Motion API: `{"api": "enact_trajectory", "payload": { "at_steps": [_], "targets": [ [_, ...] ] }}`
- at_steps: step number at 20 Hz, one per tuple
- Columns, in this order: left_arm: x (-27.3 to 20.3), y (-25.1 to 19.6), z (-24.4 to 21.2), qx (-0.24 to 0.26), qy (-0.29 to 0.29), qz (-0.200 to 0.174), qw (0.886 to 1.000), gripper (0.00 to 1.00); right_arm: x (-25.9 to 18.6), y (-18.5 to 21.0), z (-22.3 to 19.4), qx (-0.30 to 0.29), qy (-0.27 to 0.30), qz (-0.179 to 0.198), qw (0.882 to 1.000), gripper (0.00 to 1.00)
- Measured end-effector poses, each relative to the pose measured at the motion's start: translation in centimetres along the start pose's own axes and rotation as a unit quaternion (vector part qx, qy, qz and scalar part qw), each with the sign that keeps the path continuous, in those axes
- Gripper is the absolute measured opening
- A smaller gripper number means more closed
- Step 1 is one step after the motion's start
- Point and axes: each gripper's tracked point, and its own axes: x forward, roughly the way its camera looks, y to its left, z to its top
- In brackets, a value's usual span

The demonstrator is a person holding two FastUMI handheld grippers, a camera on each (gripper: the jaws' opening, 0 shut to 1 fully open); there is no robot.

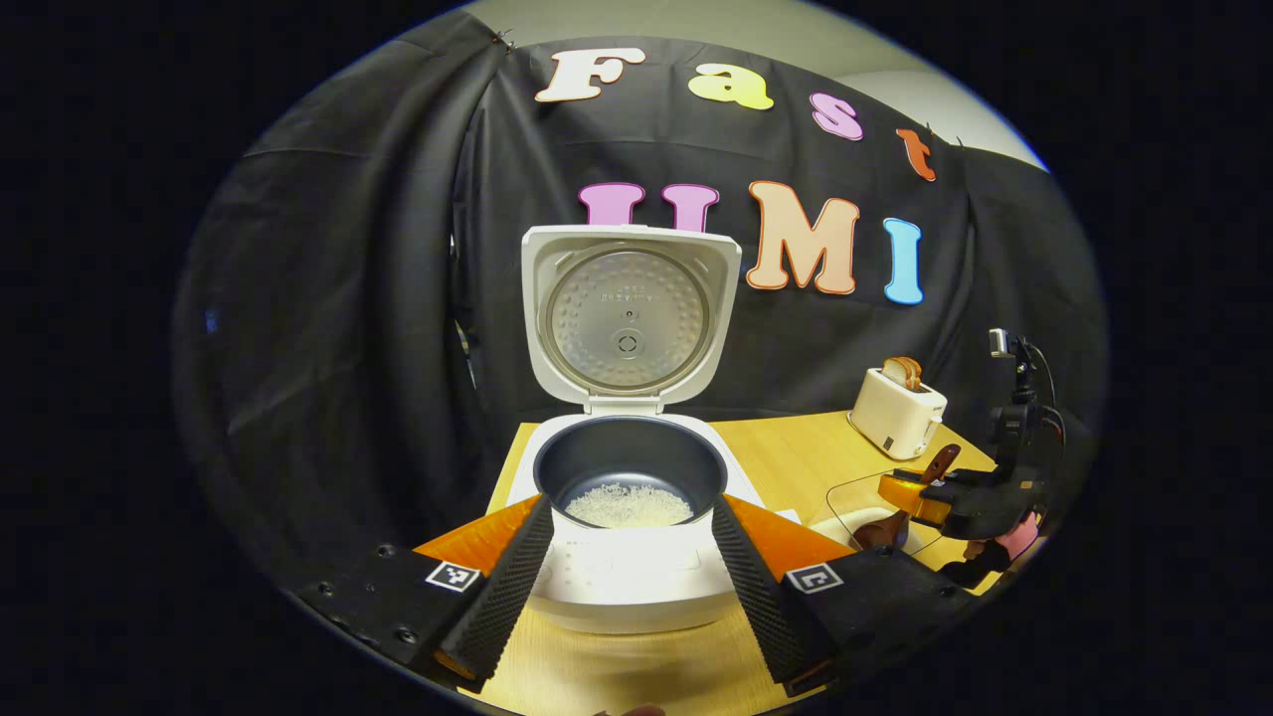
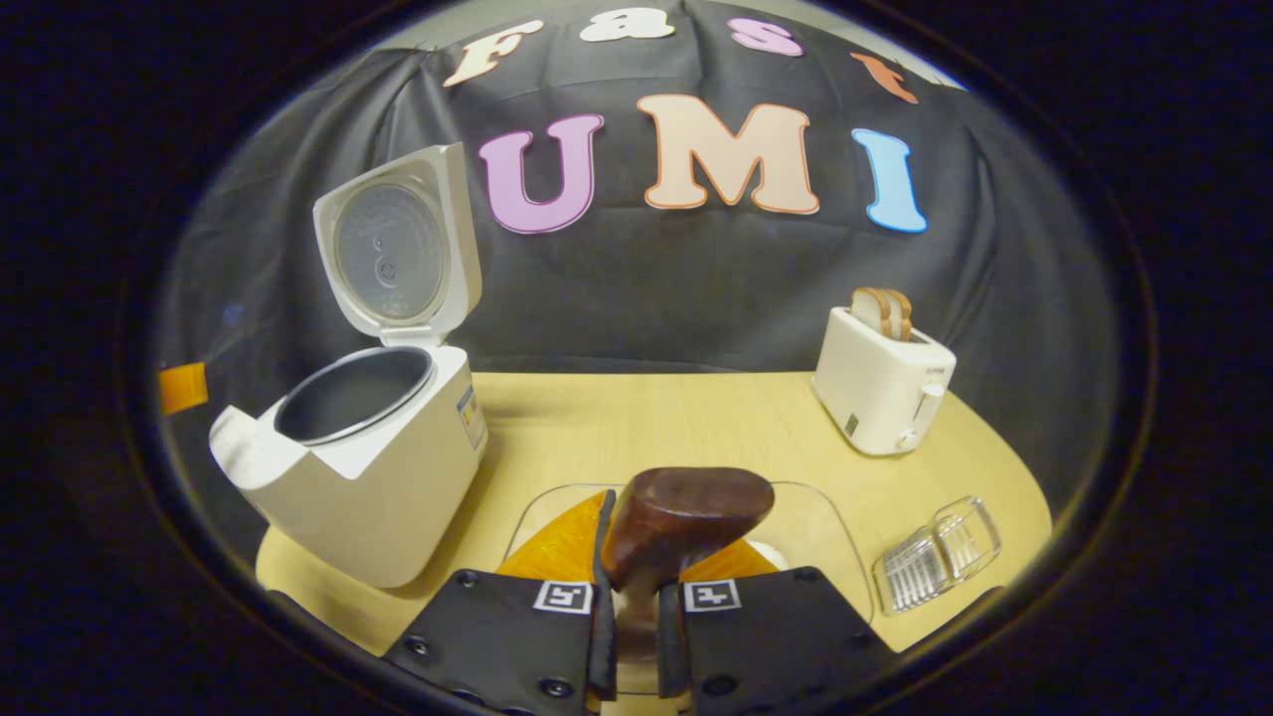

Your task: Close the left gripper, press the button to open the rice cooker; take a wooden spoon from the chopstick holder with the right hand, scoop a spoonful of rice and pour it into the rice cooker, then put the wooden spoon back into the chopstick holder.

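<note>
Left tongs (image 1: 629,582) spread wide, fingers (image 1: 502,587) angled outward, level, pointing toward worktop's far edge. Right tongs (image 2: 636,622) pinched nearly together, both fingers gripping wooden spoon (image 2: 676,527), near worktop's right edge.

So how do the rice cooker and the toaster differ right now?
The rice cooker stands with its lid flipped up, its dark inner pot holding some rice; the toaster has bread slices sticking out of its top. In the right gripper view the rice cooker sits left, the toaster right. The cooker looks bulkier. Both are white and stand on the wooden table.
</note>
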Motion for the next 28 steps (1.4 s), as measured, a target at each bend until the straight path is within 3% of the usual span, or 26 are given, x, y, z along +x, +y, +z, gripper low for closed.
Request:
{"api": "enact_trajectory", "payload": {
  "at_steps": [6, 11, 14, 22, 28],
  "targets": [
    [-0.3, 0.9, -1.3, -0.006, 0.013, 0.001, 1.0, 0.95, 0.0, 0.9, -0.2, 0.076, 0.012, 0.008, 0.997, 0.19],
    [-0.3, 1.3, -0.9, 0.0, 0.01, 0.001, 1.0, 0.95, -0.1, -1.4, -0.5, 0.17, 0.016, -0.002, 0.985, 0.19],
    [-0.3, 1.0, -0.7, 0.004, 0.01, -0.005, 1.0, 0.95, -0.3, -3.5, -0.7, 0.244, 0.009, -0.01, 0.97, 0.18],
    [0.1, -0.9, 0.0, 0.018, 0.009, -0.037, 0.999, 0.95, -1.8, -7.1, 0.2, 0.406, -0.038, -0.009, 0.913, 0.18],
    [0.1, -2.5, 0.6, 0.018, 0.0, -0.06, 0.998, 0.95, -3.1, -6.2, 3.4, 0.465, -0.074, 0.017, 0.882, 0.19]
  ]
}}
